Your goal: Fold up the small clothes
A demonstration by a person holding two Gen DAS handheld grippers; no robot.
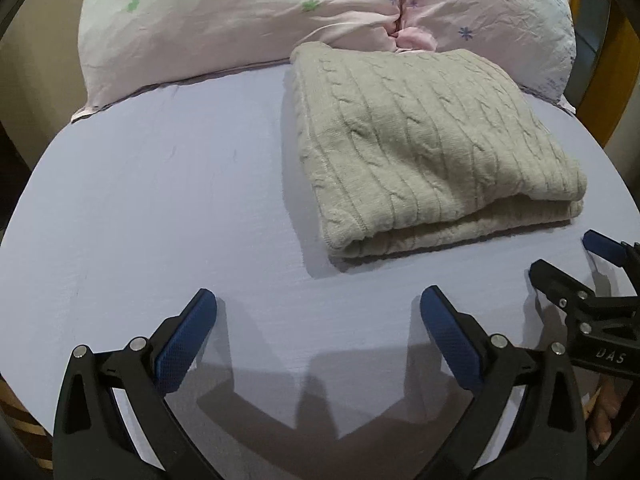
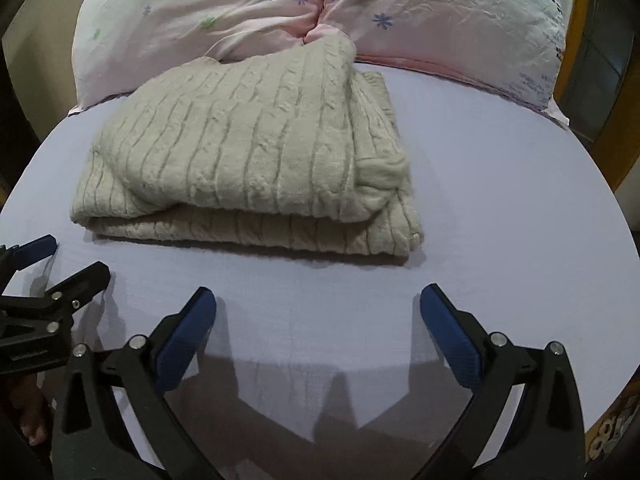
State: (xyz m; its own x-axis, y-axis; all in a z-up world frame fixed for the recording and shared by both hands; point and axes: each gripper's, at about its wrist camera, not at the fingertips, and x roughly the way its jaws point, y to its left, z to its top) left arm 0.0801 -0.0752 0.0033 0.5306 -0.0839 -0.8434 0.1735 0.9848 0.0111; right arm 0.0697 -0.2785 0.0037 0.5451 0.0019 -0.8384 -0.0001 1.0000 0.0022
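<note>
Nearest the lens in the left wrist view, the left gripper (image 1: 318,300), black-armed with blue textured pads, hangs over the pale lavender bed sheet (image 1: 160,208) with its jaws spread wide and nothing between them. The right gripper (image 2: 318,298), of the same black and blue build, is likewise released and empty in its own view. Each tool shows in the other's picture: the right gripper (image 1: 560,256) pokes in at about 3 o'clock of the left view, the left gripper (image 2: 76,258) at about 9 o'clock of the right view, both parted, both apart from the garment. Beyond the fingertips lies the folded cream cable-knit sweater (image 1: 432,152), stacked in layers on the sheet, toward 1 o'clock from the left gripper and toward 11 o'clock in the right view (image 2: 256,160), where its top layer sits rumpled and slightly askew. Farthest back, at 12 o'clock, two pink floral-print pillows (image 1: 240,24) rest side by side, the sweater's far edge touching them.
</note>
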